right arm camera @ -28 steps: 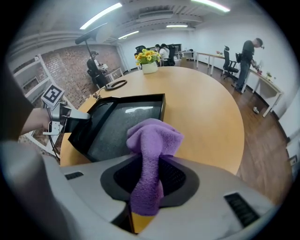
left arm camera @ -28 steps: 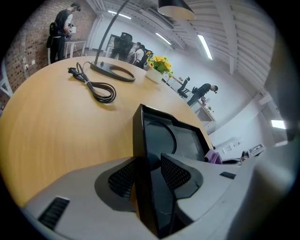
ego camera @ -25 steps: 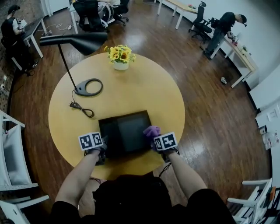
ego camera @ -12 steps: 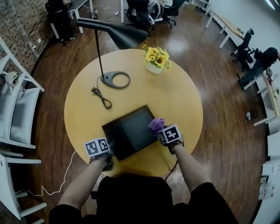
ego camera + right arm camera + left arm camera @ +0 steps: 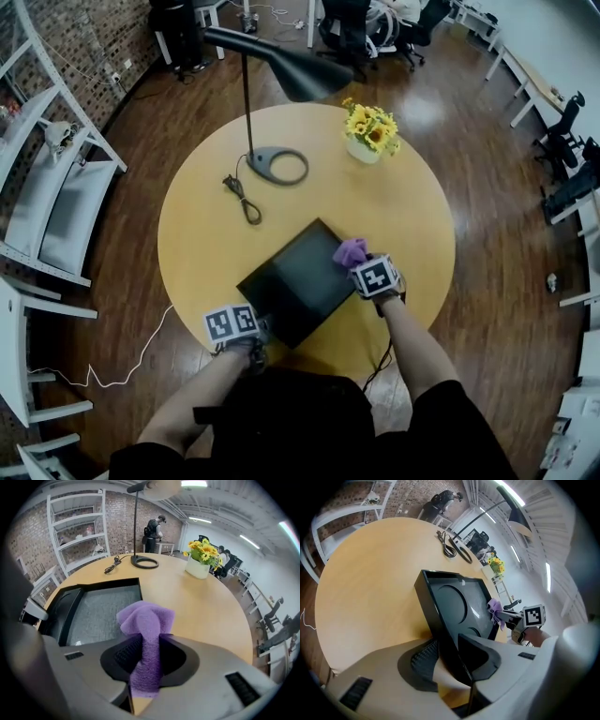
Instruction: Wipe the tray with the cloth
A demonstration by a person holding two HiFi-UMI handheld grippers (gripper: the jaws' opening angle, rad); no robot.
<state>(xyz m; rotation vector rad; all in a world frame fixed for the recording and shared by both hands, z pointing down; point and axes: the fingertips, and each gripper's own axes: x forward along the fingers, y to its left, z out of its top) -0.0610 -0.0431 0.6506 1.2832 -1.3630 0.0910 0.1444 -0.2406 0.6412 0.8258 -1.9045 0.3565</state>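
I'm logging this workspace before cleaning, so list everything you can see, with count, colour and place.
table: one, yellow wood, round, centre of room
tray: one, black, near side of table
cloth: one, purple, at tray's right edge
lamp: one, black, far left of table
cord: one, black, on table beside lamp base
flower pot: one, white with yellow flowers, far right of table
shelving: white, on floor left of table
left tool: one, grey, gripping tray's near rim; jaws have just eased open slightly
right tool: one, grey, shut on cloth
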